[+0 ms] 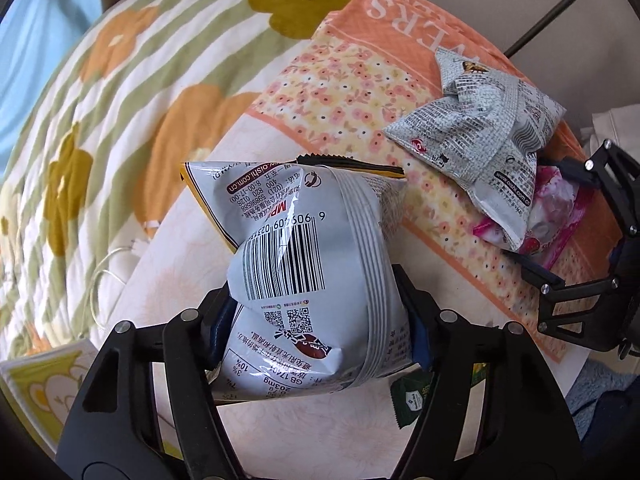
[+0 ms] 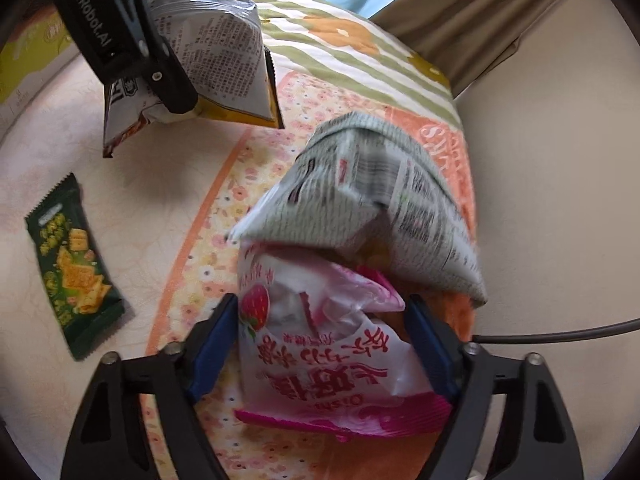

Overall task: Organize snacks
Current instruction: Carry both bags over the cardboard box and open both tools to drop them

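My left gripper (image 1: 320, 332) is shut on a grey snack bag with a barcode (image 1: 312, 276) and holds it above the pale table; it also shows in the right wrist view (image 2: 216, 52). My right gripper (image 2: 320, 344) has its blue pads against a pink-and-white strawberry snack bag (image 2: 320, 356) lying on the orange floral cloth (image 2: 208, 236). A grey newsprint-pattern bag (image 2: 380, 216) rests on the pink bag's far end; it also shows in the left wrist view (image 1: 484, 140). The right gripper (image 1: 560, 224) is seen from the left wrist.
A dark green cracker packet (image 2: 76, 264) lies on the pale table (image 2: 132, 184) to the left. A flowered quilt (image 1: 120, 92) lies beyond the table. A yellow-green box (image 2: 28, 60) sits at the far left. A black cable (image 2: 560, 334) runs at right.
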`<state>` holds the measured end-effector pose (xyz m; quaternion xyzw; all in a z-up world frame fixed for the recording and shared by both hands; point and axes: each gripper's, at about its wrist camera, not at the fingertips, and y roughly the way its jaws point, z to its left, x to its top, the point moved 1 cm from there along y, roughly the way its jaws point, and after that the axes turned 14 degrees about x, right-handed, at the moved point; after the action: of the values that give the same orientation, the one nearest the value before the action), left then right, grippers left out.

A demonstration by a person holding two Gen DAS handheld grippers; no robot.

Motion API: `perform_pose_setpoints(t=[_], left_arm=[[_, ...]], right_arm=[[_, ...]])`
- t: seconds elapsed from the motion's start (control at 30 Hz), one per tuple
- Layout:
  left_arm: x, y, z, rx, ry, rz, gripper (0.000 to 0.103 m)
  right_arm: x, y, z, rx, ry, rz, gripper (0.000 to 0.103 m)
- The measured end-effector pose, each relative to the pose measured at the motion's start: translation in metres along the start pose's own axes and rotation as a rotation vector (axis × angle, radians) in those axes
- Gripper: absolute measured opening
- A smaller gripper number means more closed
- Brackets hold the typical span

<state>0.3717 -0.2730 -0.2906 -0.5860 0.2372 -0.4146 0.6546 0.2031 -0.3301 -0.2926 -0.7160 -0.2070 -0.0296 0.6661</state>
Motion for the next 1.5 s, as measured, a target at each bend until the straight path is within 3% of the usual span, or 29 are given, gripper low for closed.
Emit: perform_pose_setpoints(t=[0.27, 0.6, 0.9, 1.23, 1.5], left_arm=[[-0.008, -0.013, -0.005, 0.001, -0.043, -0.015, 0.065], [-0.019, -0.054, -0.007, 0.019, -0.110, -0.070, 0.065], [-0.035, -0.115, -0.006, 0.079, -0.197, -0.163, 0.065], [-0.086, -0.178, 0.033, 0.165, -0.411, -0.253, 0.065], [-0.150, -0.218, 0.095, 0.249, -0.580, -0.286, 0.065]], right_arm=[[-0.004, -0.007, -0.004, 0.055, 0.052, -0.012, 0.046], [-0.014, -0.045, -0.008, 0.090, 0.109, -0.053, 0.044], [-0.008, -0.096, -0.012, 0.093, 0.120, -0.153, 0.044], [0.030, -0.138, 0.008, 0.173, 0.044, -0.286, 0.044], [0.090, -0.161, 0.047, 0.337, -0.031, -0.358, 0.045]])
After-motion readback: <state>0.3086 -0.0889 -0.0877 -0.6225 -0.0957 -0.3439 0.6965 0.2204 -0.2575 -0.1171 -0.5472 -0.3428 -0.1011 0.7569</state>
